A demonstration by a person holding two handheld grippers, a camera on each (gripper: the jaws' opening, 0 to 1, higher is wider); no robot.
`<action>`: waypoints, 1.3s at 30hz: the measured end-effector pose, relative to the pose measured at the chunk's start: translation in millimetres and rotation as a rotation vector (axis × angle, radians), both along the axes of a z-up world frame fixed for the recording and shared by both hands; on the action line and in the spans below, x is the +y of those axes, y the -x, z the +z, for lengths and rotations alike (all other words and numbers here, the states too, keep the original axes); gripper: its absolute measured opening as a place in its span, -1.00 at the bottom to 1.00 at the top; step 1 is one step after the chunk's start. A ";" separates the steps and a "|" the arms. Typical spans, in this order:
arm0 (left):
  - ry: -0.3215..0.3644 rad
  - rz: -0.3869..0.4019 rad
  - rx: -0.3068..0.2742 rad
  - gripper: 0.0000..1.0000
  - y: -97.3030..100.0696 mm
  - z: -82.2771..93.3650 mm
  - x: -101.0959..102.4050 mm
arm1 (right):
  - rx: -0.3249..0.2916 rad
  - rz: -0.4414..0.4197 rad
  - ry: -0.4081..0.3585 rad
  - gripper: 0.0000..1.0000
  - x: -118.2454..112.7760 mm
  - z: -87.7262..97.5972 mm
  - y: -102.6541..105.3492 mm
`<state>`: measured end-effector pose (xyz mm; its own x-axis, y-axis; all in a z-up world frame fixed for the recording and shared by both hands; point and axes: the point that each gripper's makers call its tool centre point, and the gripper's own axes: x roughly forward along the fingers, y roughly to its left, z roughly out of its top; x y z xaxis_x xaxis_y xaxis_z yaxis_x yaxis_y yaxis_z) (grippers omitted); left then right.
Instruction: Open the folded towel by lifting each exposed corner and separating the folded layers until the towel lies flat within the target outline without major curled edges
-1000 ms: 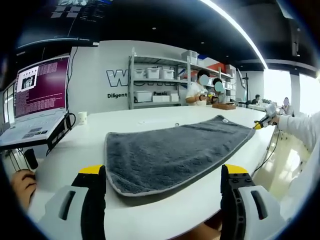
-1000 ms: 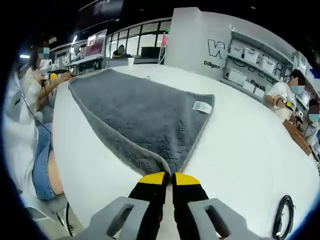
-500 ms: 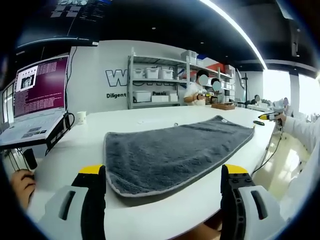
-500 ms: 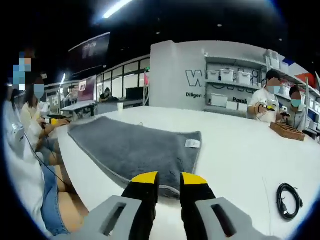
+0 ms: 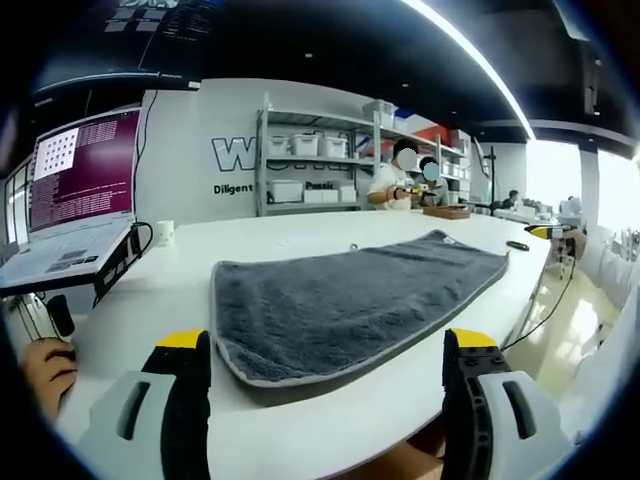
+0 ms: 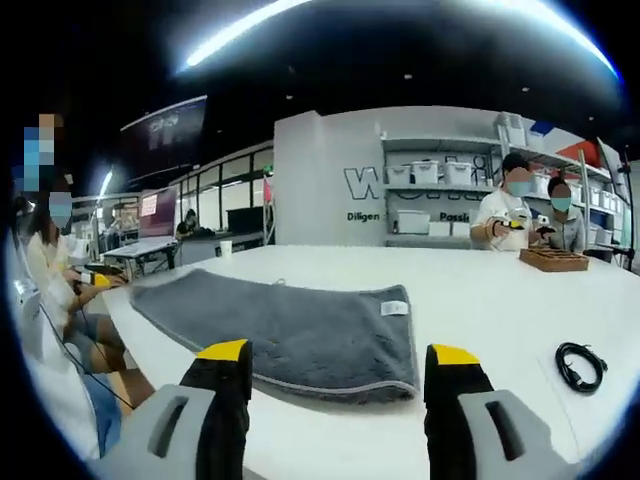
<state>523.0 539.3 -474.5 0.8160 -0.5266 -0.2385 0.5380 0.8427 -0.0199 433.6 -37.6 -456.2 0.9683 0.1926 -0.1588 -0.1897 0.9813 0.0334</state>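
On a white counter [image 5: 330,425] in a brightly lit workroom, a grey towel [image 5: 350,305] lies spread out and flat, its pale edging tracing the near border. In the left gripper view, the left gripper [image 5: 325,350] hangs just short of the towel's near edge, its yellow-tipped jaws spread wide and grasping nothing, the towel lying between and beyond them. At the far right of that view the right gripper [image 5: 545,232] shows beside a white sleeve [image 5: 610,262], off the towel's far right corner. An open laptop [image 5: 70,205] with a purple screen stands at the left, a white cup [image 5: 164,235] just beyond it, and a hand [image 5: 45,365] rests at the near left on the counter.

In the right gripper view, the right gripper [image 6: 340,360] is held apart from the towel [image 6: 290,330], its jaws released and wide, the towel's near corner lying just beyond them. A small white label [image 6: 394,308] sits near the towel's right edge. A coiled black cable [image 6: 580,365] lies on the counter [image 6: 500,310] well to the right. Two people [image 6: 525,210] sit at the far right before white shelves [image 6: 440,205] of bins.
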 end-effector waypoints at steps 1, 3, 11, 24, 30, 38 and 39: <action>0.002 0.002 -0.001 0.90 0.3 0.5 1.8 | 0.013 -0.002 -0.004 0.57 0.1 -1.5 0.4; 0.005 0.007 -0.002 0.91 0.9 0.8 5.1 | 0.038 -0.009 0.011 0.67 4.0 -5.4 2.3; 0.009 0.001 0.008 0.93 2.5 -1.0 11.0 | 0.075 -0.015 0.074 0.95 24.8 -8.4 4.1; -0.005 -0.037 0.029 0.99 2.1 -6.5 10.4 | 0.114 -0.015 0.117 0.98 42.1 -20.4 -2.2; -0.002 -0.056 0.036 0.99 2.5 -8.1 5.9 | 0.135 -0.035 0.129 0.98 36.8 -25.6 -4.0; -0.010 -0.058 0.039 0.99 1.3 -9.3 3.4 | 0.124 -0.059 0.126 0.98 31.5 -21.3 -5.0; -0.010 -0.054 0.038 0.99 0.4 -9.3 4.0 | 0.125 -0.064 0.126 0.98 31.0 -21.6 -4.9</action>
